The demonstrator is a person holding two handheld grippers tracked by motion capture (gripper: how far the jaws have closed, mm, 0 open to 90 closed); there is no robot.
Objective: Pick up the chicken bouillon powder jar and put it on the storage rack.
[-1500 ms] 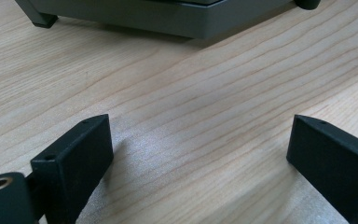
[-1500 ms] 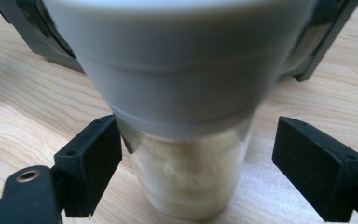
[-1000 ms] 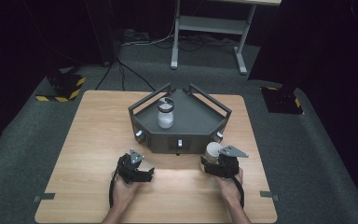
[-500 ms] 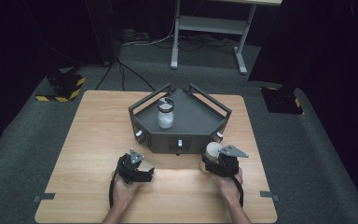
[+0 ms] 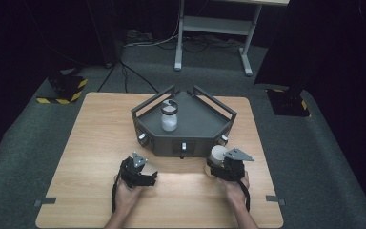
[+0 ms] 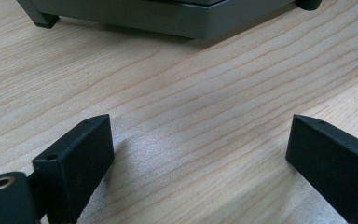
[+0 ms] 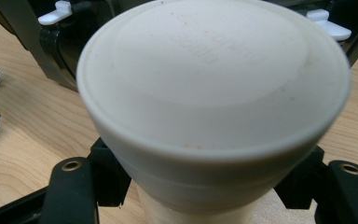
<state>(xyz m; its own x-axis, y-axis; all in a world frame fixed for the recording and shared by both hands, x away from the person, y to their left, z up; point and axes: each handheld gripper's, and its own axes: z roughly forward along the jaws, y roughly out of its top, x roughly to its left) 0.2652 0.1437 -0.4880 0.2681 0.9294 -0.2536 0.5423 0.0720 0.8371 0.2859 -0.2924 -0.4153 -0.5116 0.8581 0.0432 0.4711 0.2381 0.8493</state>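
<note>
A white lidded container [image 5: 216, 153] stands on the wooden table [image 5: 95, 143], just in front of the dark grey platform [image 5: 198, 125]. My right gripper [image 5: 218, 165] is shut on it. In the right gripper view the container's broad lid [image 7: 214, 88] looms close, and both black jaws press on the body below its rim, around my right gripper [image 7: 203, 189]. On the platform stands a clear jar [image 5: 168, 116] partly filled with white powder. My left gripper [image 5: 146, 177] rests low over the table at the near left, open, with bare wood between its jaws around my left gripper [image 6: 200, 154].
The platform has raised rails along its back sides and knobs and white toggle switches [image 7: 58, 10] on its front faces. Its base [image 6: 168, 18] lies just beyond the left gripper. Past the table a metal desk frame [image 5: 214, 28] stands on grey carpet, with yellow-and-black marked bases [image 5: 62, 88] nearby.
</note>
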